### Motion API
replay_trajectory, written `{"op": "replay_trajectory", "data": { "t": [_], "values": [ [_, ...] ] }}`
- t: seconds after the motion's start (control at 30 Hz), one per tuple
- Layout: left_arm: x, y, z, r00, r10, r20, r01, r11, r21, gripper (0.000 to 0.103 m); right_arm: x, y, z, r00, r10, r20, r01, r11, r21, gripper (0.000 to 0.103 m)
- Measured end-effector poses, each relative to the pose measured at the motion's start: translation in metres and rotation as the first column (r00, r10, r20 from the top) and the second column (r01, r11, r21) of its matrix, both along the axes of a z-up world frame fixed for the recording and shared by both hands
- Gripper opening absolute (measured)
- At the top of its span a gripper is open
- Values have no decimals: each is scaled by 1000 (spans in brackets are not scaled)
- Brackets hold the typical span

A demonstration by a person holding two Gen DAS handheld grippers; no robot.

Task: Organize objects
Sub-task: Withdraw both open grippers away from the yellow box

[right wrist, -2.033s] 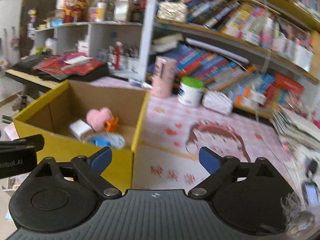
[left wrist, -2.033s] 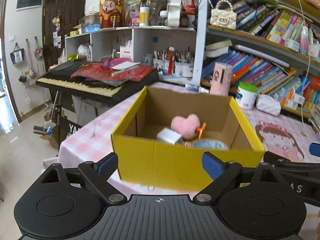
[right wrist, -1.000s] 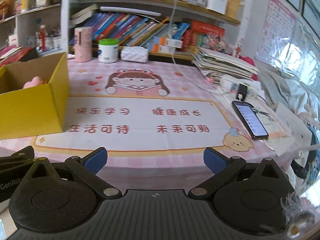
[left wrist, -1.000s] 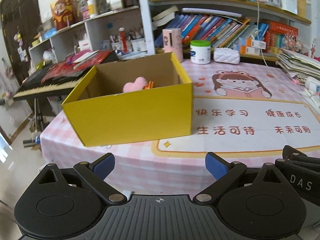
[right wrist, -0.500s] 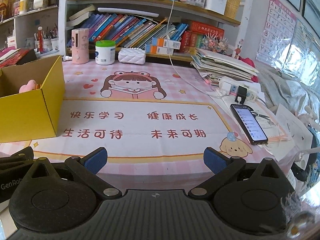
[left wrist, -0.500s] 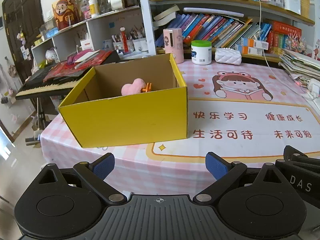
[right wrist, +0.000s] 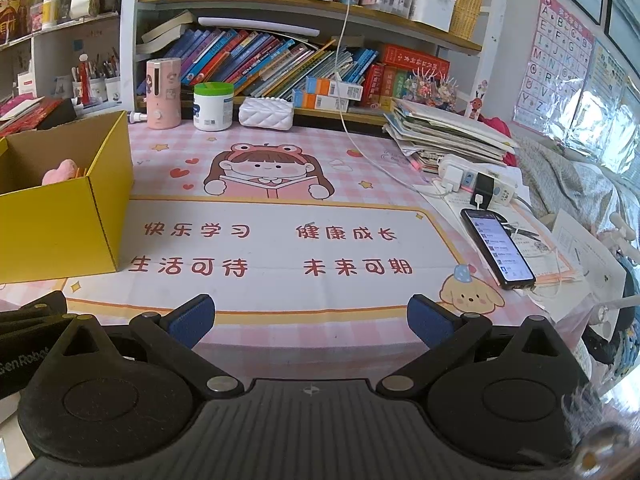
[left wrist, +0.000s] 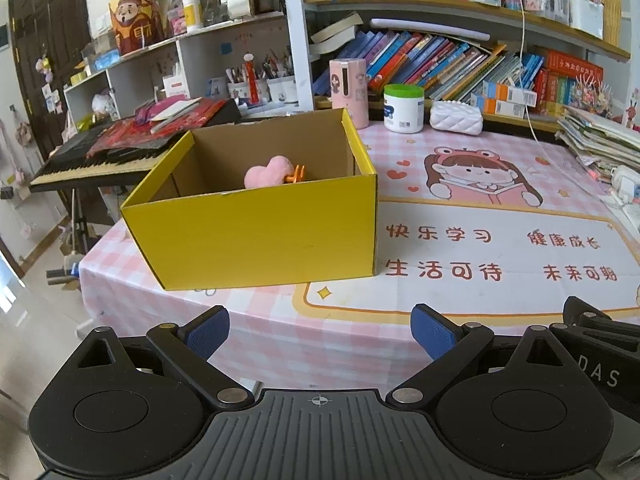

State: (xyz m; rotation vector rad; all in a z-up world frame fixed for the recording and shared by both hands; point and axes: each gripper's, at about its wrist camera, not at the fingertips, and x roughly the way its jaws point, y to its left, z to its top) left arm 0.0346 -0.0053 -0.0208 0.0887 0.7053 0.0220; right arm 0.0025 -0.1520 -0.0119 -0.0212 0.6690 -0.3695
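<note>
Left gripper point(left wrist: 320, 330), right gripper point(right wrist: 310, 320): both spread, empty, off desk edge. Yellow box point(left wrist: 256, 236) at 11 o'clock; pink heart plush point(left wrist: 264, 172) inside.

Two black handheld grippers with blue finger pads

The left gripper point(left wrist: 320, 330) and right gripper point(right wrist: 311, 320) look alike: a ribbed dark grey centre plate with a small crosshair mark, two round black discs at either side, angular black link arms with silver screws and triangular cut-outs, and blue textured pads point(left wrist: 430, 330) at the tips. White lettering "DAS" and "GenRobot" shows on the side housings.
</note>
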Motion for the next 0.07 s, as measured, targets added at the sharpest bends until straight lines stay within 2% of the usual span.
{"op": "replay_trajectory", "data": {
  "t": [0.07],
  "values": [
    [0, 1, 0, 1000, 0, -1, 0, 1000, -2, 99, 0, 0, 0, 1000, 1, 0, -1, 1000, 0, 103]
  ]
}}
